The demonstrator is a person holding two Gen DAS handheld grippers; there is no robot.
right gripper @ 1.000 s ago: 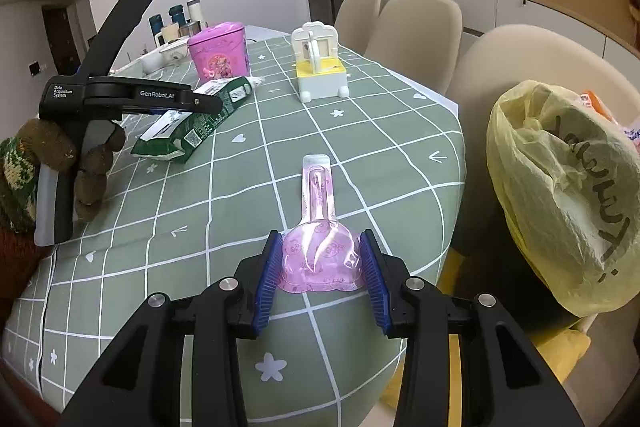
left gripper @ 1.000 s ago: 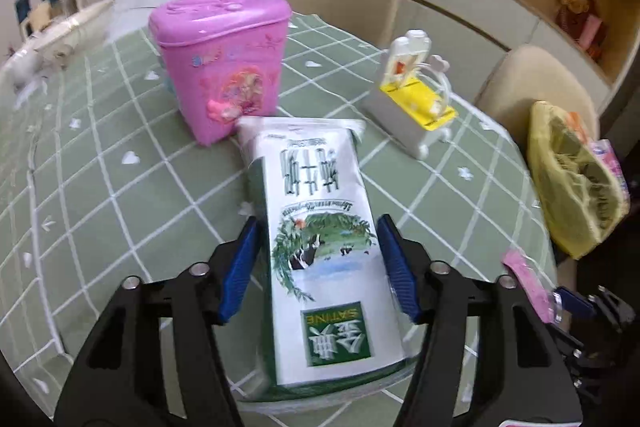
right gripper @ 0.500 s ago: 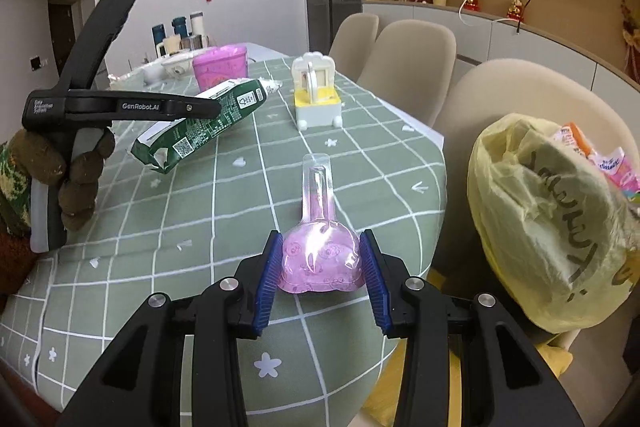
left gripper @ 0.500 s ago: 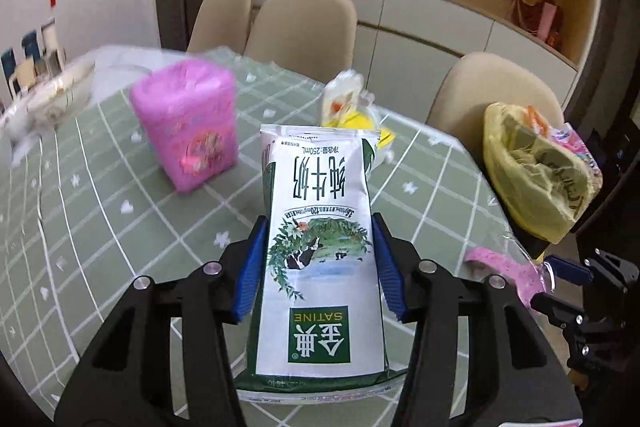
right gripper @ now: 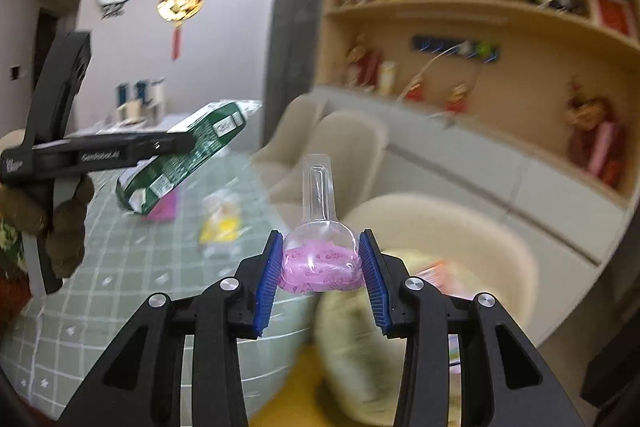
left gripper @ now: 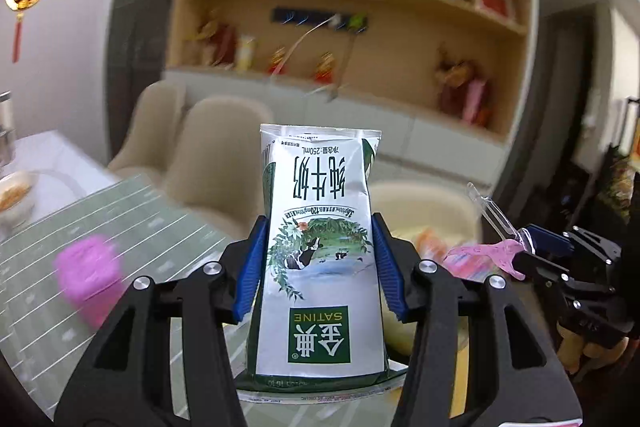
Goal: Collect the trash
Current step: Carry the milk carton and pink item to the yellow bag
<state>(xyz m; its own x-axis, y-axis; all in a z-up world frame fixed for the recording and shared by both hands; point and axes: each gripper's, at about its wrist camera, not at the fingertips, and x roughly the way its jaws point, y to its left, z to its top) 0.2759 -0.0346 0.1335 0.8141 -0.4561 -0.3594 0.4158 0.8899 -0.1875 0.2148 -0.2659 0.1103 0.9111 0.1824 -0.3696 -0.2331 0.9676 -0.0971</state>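
Observation:
My left gripper (left gripper: pixel 318 263) is shut on a white and green milk carton (left gripper: pixel 320 247) and holds it up in the air, tilted upward. The carton also shows in the right wrist view (right gripper: pixel 188 151), held by the left gripper (right gripper: pixel 176 146). My right gripper (right gripper: pixel 320 267) is shut on a pink and clear plastic blister pack (right gripper: pixel 318 259), lifted above the table edge. The pack also shows at the right of the left wrist view (left gripper: pixel 486 249). A yellow trash bag (right gripper: pixel 360 331) lies blurred below the right gripper, beside a chair.
The green checked table (right gripper: pixel 120 287) is below at the left. A pink box (left gripper: pixel 90 277) and a yellow and white toy (right gripper: pixel 222 223) stand on it. Beige chairs (left gripper: pixel 216 155) line the far side. A shelf wall (left gripper: pixel 360 27) stands behind.
Both grippers have risen and tilted upward with their loads. The carton and the blister pack are now well off the table, and the view is blurred by motion.

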